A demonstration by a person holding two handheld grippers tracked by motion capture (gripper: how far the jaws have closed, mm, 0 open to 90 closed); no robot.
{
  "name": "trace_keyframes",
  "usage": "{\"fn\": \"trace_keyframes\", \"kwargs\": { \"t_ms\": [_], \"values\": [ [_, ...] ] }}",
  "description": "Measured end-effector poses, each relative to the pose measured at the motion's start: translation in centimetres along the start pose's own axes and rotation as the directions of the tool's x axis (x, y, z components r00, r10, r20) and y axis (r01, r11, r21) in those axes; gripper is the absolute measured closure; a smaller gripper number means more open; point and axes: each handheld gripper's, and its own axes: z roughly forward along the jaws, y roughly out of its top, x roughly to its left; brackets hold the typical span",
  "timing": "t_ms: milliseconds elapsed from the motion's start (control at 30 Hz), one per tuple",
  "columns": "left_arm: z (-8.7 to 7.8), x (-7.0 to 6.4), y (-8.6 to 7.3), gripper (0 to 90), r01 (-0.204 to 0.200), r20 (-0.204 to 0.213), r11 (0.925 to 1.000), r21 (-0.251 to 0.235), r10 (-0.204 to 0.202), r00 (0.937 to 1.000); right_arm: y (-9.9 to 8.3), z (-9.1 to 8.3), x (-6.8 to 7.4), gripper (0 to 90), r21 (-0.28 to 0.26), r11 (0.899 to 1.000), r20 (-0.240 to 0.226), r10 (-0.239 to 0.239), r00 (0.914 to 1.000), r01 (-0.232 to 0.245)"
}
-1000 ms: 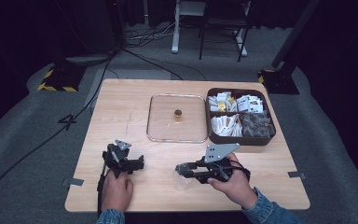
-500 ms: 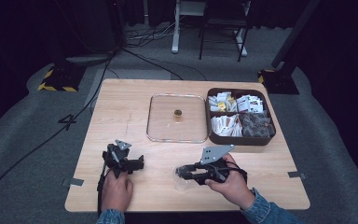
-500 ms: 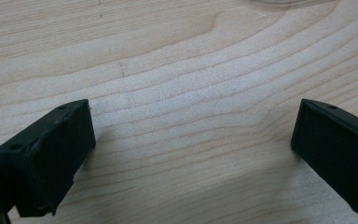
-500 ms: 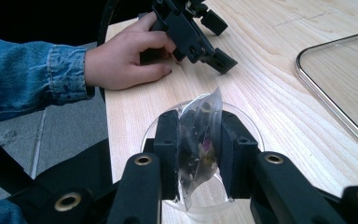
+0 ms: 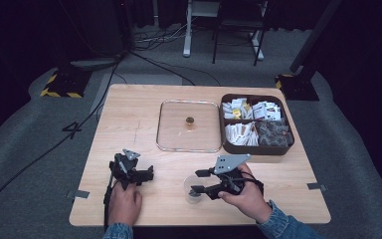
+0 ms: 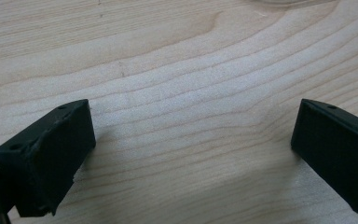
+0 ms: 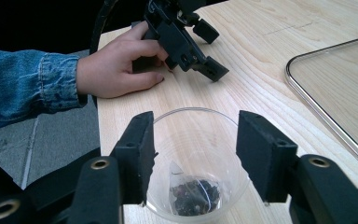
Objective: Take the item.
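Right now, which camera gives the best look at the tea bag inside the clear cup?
The right gripper view: it looks down into the clear cup between the right gripper jaws, and the tea bag lies plainly at the bottom. In the high view the cup is small and its contents can't be made out.

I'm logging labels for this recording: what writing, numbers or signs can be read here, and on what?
"4": marked on the grey floor left of the table.
Print on the packets in the brown box: too small to read.
Nothing written on the clear cup, the glass lid or either gripper.
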Motion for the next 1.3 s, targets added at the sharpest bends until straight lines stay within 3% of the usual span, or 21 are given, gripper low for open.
{"fn": "trace_keyframes", "kwargs": {
  "t_ms": [167, 400, 667, 867, 1133, 1233, 1300],
  "values": [
    [0.0, 0.0, 0.0, 0.0, 0.0, 0.0, 1.0, 0.0, 0.0, 1.0, 0.4, -0.6, 0.0, 40.1, -0.019, 1.0, 0.004, -0.008, 1.0, 0.008],
    [0.0, 0.0, 0.0, 0.0, 0.0, 0.0, 1.0, 0.0, 0.0, 1.0, 1.1, -3.6, -0.5, 32.2, -0.055, 0.998, 0.039, -0.004, 0.9992, 0.007],
    [0.0, 0.0, 0.0, 0.0, 0.0, 0.0, 1.0, 0.0, 0.0, 1.0, 0.5, -7.1, -1.5, 28.1, -0.073, 0.997, 0.098, 0.012, 0.9951, -0.005],
    [0.0, 0.0, 0.0, 0.0, 0.0, 0.0, 1.0, 0.0, 0.0, 1.0, -0.7, -9.6, -2.6, 25.7, -0.08, 0.996, 0.151, 0.051, 0.9871, -0.039],
    [0.1, 0.0, 0.1, 0.0, 0.007, -0.008, 1.0, 0.002, -0.007, 0.9999, -2.3, -11.6, -3.8, 20.7, -0.06, 0.996, 0.212, 0.08, 0.974, -0.069],
    [0.1, -0.1, 0.2, 0.0, 0.012, -0.01, 0.9999, 0.001, -0.012, 0.9999, -3.3, -12.2, -4.3, 20.3, -0.051, 0.995, 0.24, 0.096, 0.9659, -0.086],
    [0.2, -0.1, 0.2, 0.0, 0.012, -0.013, 0.9999, 0.002, -0.012, 0.9998, -4.1, -12.6, -4.8, 20.4, -0.054, 0.994, 0.276, 0.111, 0.9547, -0.1]
  ]
}}
